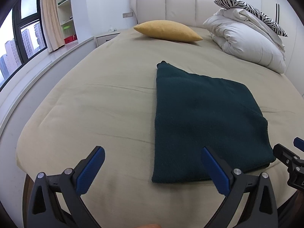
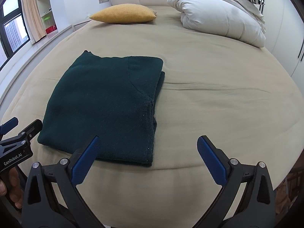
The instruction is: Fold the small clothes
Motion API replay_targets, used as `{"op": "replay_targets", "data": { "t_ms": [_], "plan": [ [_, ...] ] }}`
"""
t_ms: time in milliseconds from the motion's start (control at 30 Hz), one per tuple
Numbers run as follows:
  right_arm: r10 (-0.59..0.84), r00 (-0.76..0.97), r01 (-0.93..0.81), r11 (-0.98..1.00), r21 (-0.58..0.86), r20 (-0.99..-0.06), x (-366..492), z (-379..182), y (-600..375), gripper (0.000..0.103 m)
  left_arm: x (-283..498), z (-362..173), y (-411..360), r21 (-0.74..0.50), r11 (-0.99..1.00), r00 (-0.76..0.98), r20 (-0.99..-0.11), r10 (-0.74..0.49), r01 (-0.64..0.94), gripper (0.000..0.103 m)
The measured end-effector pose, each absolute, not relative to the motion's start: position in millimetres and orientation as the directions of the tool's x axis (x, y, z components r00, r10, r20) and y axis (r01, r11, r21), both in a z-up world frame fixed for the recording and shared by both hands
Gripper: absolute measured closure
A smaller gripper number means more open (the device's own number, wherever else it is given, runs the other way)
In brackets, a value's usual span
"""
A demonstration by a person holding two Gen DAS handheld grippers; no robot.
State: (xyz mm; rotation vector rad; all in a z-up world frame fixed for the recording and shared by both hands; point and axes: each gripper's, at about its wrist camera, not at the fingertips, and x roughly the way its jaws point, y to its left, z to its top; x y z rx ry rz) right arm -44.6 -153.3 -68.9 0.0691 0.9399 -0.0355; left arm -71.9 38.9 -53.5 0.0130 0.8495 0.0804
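**Inspector:** State the position of the garment.

**Operator:** The dark green sweater [image 2: 106, 104] lies flat on the beige bedsheet [image 2: 218, 114], already folded into a compact rectangle with doubled layers showing along its right edge. It sits toward the near end of the bed, well apart from the yellow pillow [image 2: 123, 13] and the white duvet [image 2: 218, 17] piled by the headboard. I judge it is placed there for reach: both tools can work it from the foot of the bed.

**Inspector:** Your left gripper?

**Operator:** My left gripper [image 1: 152, 169] hovers above the sheet at the sweater's near left corner. Jaws spread wide, nothing between them. One blue pad [image 1: 214, 171] overlaps the cloth in view, but I cannot tell whether it touches.

**Inspector:** And the right?

**Operator:** My right gripper [image 2: 148, 157] hangs over the near right corner, jaws equally wide and empty. Its left pad [image 2: 85, 159] sits in front of the sweater's near edge; contact is not confirmed.

**Inspector:** Assessment?

**Operator:** Folding appears largely complete. Both tools flank the near edge, so either another fold or a withdrawal is plausible. The knit is thick; a further fold might spring open.
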Motion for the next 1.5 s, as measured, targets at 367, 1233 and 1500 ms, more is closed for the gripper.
{"op": "replay_targets", "data": {
  "t_ms": [367,1233,1500],
  "plan": [
    [0.004,0.587,0.063,0.997,0.050,-0.809,-44.7,-69.8,-153.5,0.000,-72.0,-55.6,38.5,0.045,0.996,0.653,-0.753,0.081,-0.071,0.000],
    [0.009,0.581,0.064,0.996,0.056,-0.814,-46.2,-70.0,-154.6,0.000,-72.1,-57.0,39.7,0.045,0.996,0.650,-0.755,0.083,-0.074,0.000],
    [0.010,0.580,0.066,0.996,0.059,-0.814,-46.7,-70.2,-154.9,0.000,-72.1,-56.8,39.7,0.046,0.996,0.650,-0.755,0.083,-0.075,0.000]
  ]
}}
